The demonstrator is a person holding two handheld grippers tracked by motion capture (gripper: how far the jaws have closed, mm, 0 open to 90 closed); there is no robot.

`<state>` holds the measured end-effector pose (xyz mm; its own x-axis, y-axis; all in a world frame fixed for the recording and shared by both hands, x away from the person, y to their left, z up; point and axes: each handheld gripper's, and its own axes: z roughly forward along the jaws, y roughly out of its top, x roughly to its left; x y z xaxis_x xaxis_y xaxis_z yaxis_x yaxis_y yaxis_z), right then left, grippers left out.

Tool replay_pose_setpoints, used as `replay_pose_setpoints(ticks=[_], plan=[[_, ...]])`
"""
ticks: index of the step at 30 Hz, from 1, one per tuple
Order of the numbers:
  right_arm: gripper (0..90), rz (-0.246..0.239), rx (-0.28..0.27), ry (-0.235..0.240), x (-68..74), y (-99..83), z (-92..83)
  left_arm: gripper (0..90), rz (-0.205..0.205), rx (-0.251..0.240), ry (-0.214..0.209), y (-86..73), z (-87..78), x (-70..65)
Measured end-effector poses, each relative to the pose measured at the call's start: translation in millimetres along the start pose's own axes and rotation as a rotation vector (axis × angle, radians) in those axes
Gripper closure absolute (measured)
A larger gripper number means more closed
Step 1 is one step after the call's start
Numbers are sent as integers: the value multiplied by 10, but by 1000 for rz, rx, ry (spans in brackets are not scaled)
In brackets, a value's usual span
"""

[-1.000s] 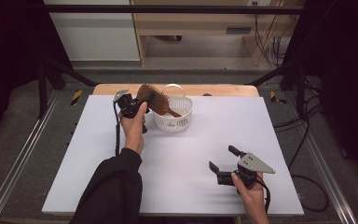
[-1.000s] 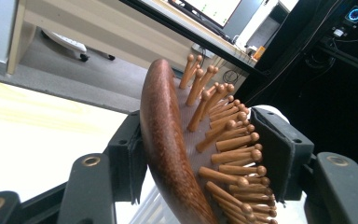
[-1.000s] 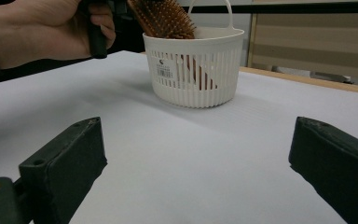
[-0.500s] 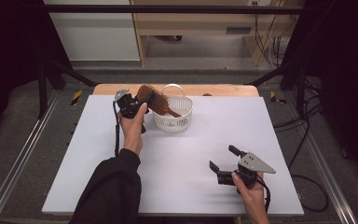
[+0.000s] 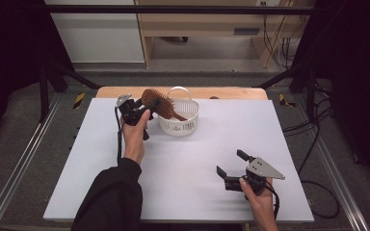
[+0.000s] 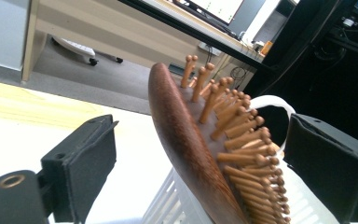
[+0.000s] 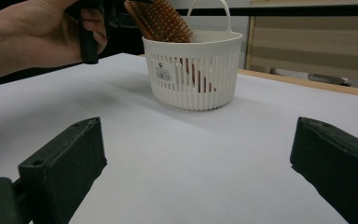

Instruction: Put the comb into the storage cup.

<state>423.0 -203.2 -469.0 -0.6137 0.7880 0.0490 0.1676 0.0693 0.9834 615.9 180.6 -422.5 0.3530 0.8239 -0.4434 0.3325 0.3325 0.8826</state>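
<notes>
Left gripper (image 5: 142, 107): it is hanging at the far left of the table, just beside the basket, in the person's left hand (image 5: 135, 137). Its two blocky black jaws are standing released, having just been opening; in the left gripper view the hairbrush is sitting in the gap between them with neither pad pressing on it.
Hairbrush (image 6: 186, 140): the head is showing as a smooth, glossy, reddish-brown wooden oval, curved on its back. Its face is bristling with rows of paler wooden pins, each ending in a small rounded knob.
Hairbrush, place: it is leaning tilted in the basket, handle down inside and head sticking up over the left rim, as the high view is showing; whether the handle is reaching the basket floor is hard to tell.
Basket (image 5: 179, 122): a small round white plastic tub with slotted, ribbed walls and an arched handle (image 7: 208, 9). A printed label is sticking to its side in the right gripper view.
Table (image 5: 188, 159): a flat, matt, pale grey-white sheet with a wooden edge at the far side.
Right gripper (image 5: 231, 166): it is resting low at the near right of the table, well apart from the basket. Its jaws are gaping wide with only bare table between them.
</notes>
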Motion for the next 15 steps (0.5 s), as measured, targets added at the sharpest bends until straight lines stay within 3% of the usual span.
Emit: replay_pose_setpoints(ticks=[15], plan=[[32,-2,-7,1,-3,11,-1,54,34,-18,-21,0,-90,-71]])
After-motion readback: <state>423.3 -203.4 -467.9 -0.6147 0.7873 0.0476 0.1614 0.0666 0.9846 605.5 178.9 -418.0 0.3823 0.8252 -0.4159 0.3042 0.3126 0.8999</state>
